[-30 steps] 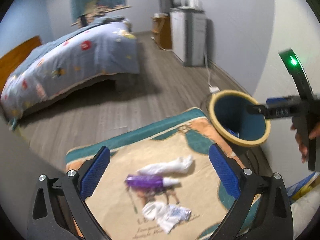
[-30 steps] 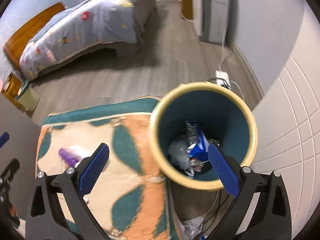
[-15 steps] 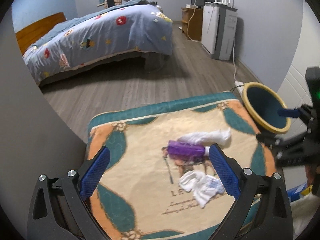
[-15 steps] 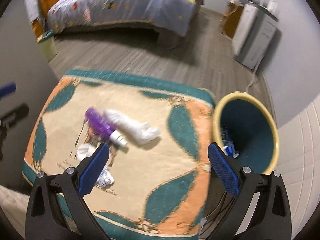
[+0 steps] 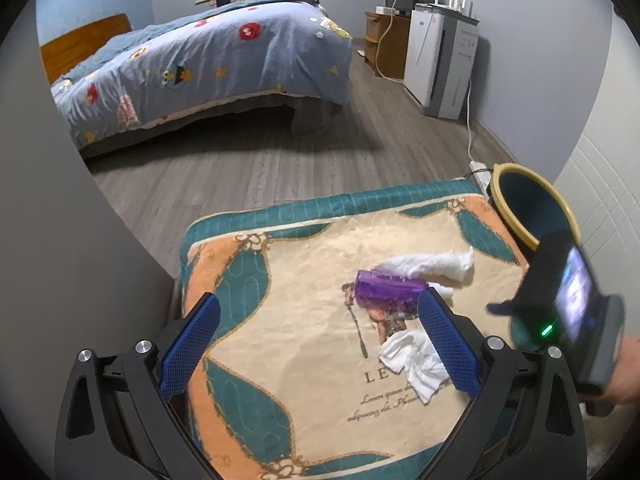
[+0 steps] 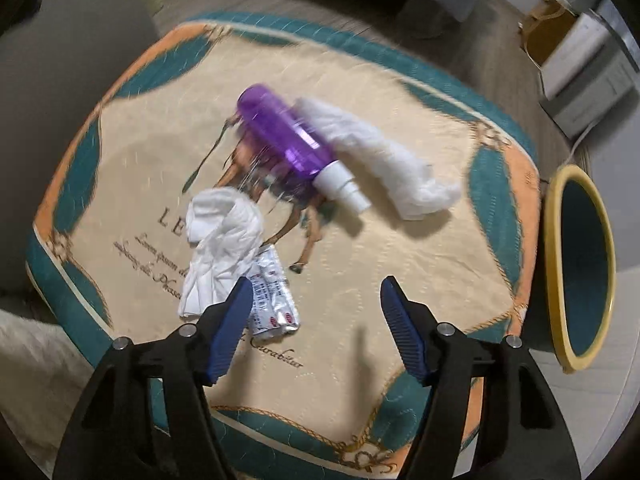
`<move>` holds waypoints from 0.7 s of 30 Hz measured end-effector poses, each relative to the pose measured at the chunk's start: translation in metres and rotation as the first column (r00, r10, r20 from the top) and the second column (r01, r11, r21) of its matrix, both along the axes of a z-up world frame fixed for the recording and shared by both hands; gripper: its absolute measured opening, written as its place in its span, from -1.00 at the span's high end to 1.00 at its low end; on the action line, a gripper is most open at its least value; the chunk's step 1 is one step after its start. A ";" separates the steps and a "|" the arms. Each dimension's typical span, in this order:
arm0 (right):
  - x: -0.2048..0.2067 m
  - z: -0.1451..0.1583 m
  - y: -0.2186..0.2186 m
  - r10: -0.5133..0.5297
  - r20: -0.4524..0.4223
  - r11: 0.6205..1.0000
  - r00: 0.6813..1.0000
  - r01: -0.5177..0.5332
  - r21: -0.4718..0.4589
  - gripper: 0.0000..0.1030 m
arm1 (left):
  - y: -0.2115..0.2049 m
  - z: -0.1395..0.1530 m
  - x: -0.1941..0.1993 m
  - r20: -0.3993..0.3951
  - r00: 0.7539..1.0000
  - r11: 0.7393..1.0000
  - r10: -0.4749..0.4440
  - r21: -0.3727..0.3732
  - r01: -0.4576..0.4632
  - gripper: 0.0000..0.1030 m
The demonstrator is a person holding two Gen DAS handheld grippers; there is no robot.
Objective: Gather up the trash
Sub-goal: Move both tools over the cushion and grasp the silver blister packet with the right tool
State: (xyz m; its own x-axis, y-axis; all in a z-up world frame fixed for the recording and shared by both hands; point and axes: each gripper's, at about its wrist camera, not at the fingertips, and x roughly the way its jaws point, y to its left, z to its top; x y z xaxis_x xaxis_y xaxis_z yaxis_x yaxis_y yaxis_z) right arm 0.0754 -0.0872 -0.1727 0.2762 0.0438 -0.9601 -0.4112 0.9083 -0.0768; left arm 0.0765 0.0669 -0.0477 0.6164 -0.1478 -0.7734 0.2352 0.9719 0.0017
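Observation:
A purple spray bottle (image 6: 286,138) lies on the patterned cushion (image 6: 420,264), also in the left wrist view (image 5: 386,289). A rolled white tissue (image 6: 380,156) lies beside it. A crumpled white tissue (image 6: 222,240) and a foil packet (image 6: 272,296) lie nearer. My right gripper (image 6: 316,328) is open and empty, just above the cushion next to the packet. My left gripper (image 5: 318,342) is open and empty, over the cushion's near side. The yellow-rimmed teal bin (image 6: 580,268) stands right of the cushion.
A bed with a blue patterned duvet (image 5: 208,60) stands across the wood floor. A white appliance (image 5: 440,60) and wooden cabinet (image 5: 384,50) line the right wall, with a cable and power strip (image 5: 478,168) by the bin. A grey wall (image 5: 60,240) is at left.
My right gripper has swung from over the bin down to the cushion, close to the tissue and packet. My left gripper has pulled back and turned left, showing more of the room.

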 end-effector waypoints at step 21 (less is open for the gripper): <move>0.004 -0.011 0.000 0.012 -0.108 0.997 0.994 -0.003 0.079 0.82 | -0.011 -0.023 0.006 -0.061 0.998 1.000 -0.016 0.011 0.016 -0.90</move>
